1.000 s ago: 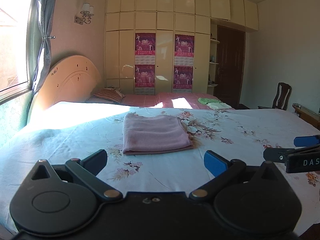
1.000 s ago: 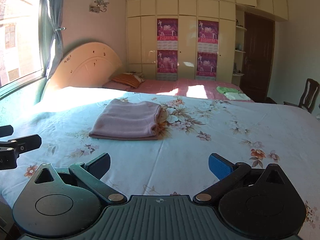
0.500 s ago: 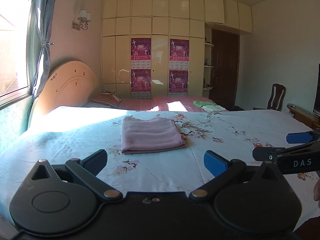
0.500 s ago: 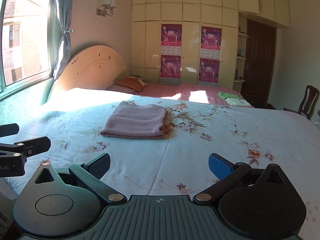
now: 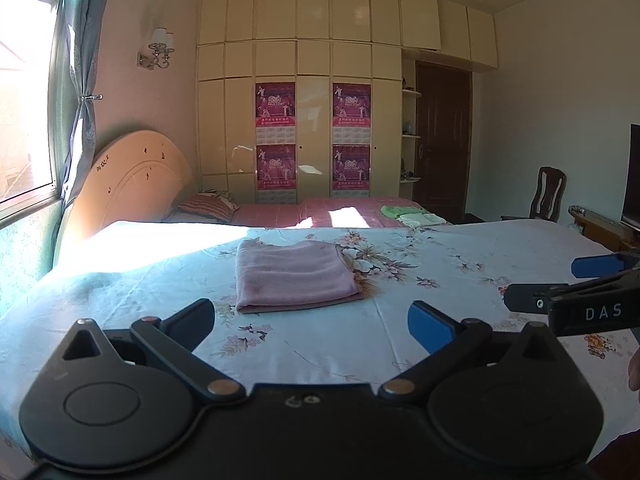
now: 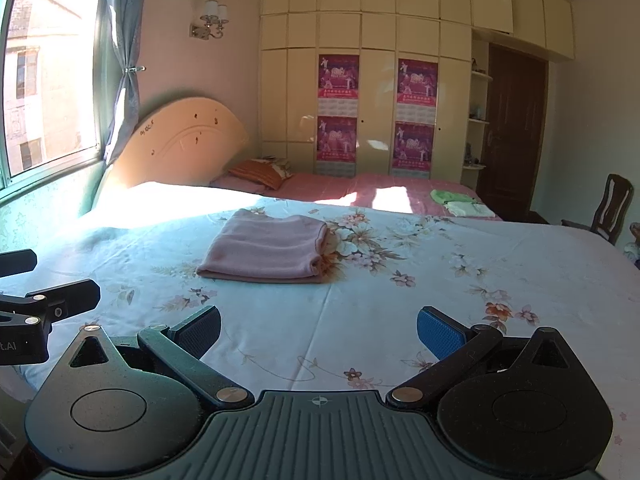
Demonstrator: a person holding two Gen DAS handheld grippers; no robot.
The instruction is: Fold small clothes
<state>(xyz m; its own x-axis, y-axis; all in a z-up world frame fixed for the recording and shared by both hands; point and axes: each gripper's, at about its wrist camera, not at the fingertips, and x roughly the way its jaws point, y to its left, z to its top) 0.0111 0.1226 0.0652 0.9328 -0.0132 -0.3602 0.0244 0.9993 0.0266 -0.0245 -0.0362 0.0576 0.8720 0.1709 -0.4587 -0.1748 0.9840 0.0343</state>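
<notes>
Sunlight from the window (image 6: 52,80) falls across a bedroom with two beds side by side. Cream wardrobes (image 5: 316,120) fill the far wall, with four purple posters (image 5: 275,106) stuck on their doors, and a dark door (image 5: 442,140) stands to the right of them. A wooden chair (image 5: 548,196) sits near that door.

The near bed (image 5: 440,248) is covered by a pale sheet printed with flowers. A pink cloth (image 5: 294,274) lies on it, folded into a neat rectangle and flat on the sheet, roughly mid-bed, with a large flower print just to its right. In the right wrist view the same cloth (image 6: 266,246) shows its layered fold edge on the right side.

The far bed (image 6: 360,188) has a pink cover, a striped pillow (image 6: 260,172) near the curved headboard (image 6: 188,140), and a small pile of green and pale clothes (image 6: 460,202) at its right end.

Both tongs are held low over the near edge of the flowered bed, well short of the cloth. The left tongs (image 5: 312,318) are spread wide with nothing between the pads. The right tongs (image 6: 320,328) are likewise wide apart and empty. Each also shows at the edge of the other's view: the right tongs at the right of the left wrist view, the left tongs (image 6: 24,280) at the left of the right wrist view.
</notes>
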